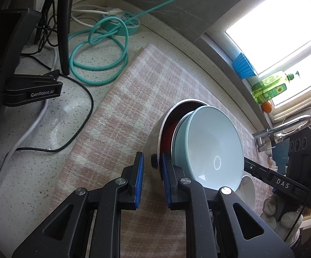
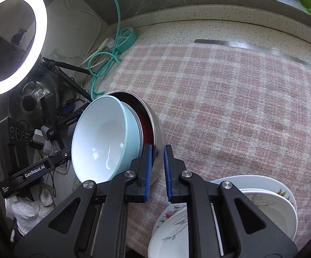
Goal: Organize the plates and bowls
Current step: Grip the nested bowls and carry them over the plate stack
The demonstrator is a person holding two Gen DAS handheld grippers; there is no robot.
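Observation:
A nested stack of bowls stands tilted above the pink checked cloth (image 1: 134, 99): a steel bowl (image 1: 155, 148) outermost, a red one inside it, and a pale blue bowl (image 1: 211, 148) on the inside. My left gripper (image 1: 152, 178) has its jaws around the steel bowl's rim, one blue pad outside, one inside. My right gripper (image 2: 156, 169) holds the opposite rim of the steel bowl (image 2: 155, 133) the same way; the pale blue bowl (image 2: 103, 139) faces left. White flowered plates (image 2: 262, 210) are stacked below the right gripper.
A teal cable (image 1: 99, 64) and power strip (image 1: 123, 23) lie on the speckled counter at the back. A ring light (image 2: 11, 38) and tripod gear stand at the left. A blue cup (image 1: 243, 64), green bottle (image 1: 271, 86) and tap (image 1: 288, 126) are by the window.

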